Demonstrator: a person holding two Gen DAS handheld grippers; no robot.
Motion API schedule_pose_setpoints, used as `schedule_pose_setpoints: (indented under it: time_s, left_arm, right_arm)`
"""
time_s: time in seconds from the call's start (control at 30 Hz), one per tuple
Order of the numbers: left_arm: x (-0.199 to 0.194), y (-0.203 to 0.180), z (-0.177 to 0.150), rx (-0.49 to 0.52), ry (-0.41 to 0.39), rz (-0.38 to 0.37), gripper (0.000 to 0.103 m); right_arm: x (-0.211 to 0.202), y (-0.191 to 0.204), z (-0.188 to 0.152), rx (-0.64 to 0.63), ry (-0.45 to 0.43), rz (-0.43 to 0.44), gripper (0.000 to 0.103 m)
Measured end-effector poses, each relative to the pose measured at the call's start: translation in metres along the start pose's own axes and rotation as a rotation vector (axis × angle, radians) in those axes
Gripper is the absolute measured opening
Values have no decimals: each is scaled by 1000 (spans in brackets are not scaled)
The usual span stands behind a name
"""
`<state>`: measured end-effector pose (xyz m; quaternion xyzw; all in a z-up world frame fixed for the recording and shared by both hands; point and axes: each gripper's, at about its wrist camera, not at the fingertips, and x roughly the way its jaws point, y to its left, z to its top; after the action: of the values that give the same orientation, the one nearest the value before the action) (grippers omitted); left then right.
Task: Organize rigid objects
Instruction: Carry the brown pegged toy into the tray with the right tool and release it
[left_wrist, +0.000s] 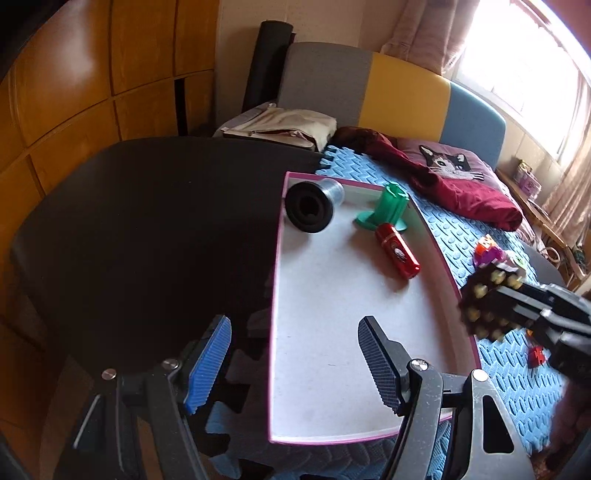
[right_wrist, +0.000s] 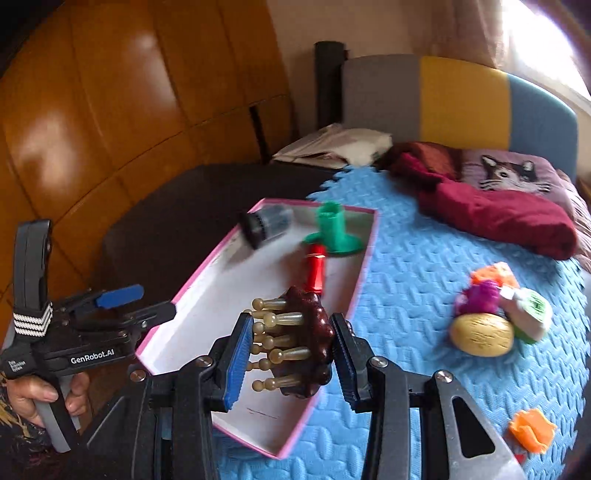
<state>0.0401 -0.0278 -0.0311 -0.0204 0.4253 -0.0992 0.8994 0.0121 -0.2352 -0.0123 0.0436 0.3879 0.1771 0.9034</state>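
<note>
Daylight from the window (left_wrist: 524, 62) blows out the upper right; fisheye edges bend, right-wrist view slightly blurred.

"GenRobot.AI" on left claw (right_wrist: 122, 295)

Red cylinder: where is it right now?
In the right wrist view the red cylinder lies inside the pink-rimmed tray near its far end, just in front of the green spool and right of the black spool.

A blue foam mat (right_wrist: 424, 258) carries the pink-edged tray (right_wrist: 364, 273) ahead of the right gripper (right_wrist: 291, 354), toys (right_wrist: 484, 332) to its right.
</note>
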Motion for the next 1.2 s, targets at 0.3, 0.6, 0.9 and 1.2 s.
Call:
schedule_pose_setpoints:
  time_s: [0.3,0.6,0.9,1.2]
  left_arm:
    - [4,6,-2,-14,9,6,72]
    - [3,4,-2,-4,2,6,72]
    - [-6,2,-1,-1,-20,1,72]
    - [-12,-4,0,20,-33,-5,72]
  right_arm:
    - [66,1,0,-46,61,-117,41]
    - [69,-17,4,78,65,-79,49]
    - [43,-27,0,150,16,-72,55]
    - [13,-33,-5,148,-27,-98,55]
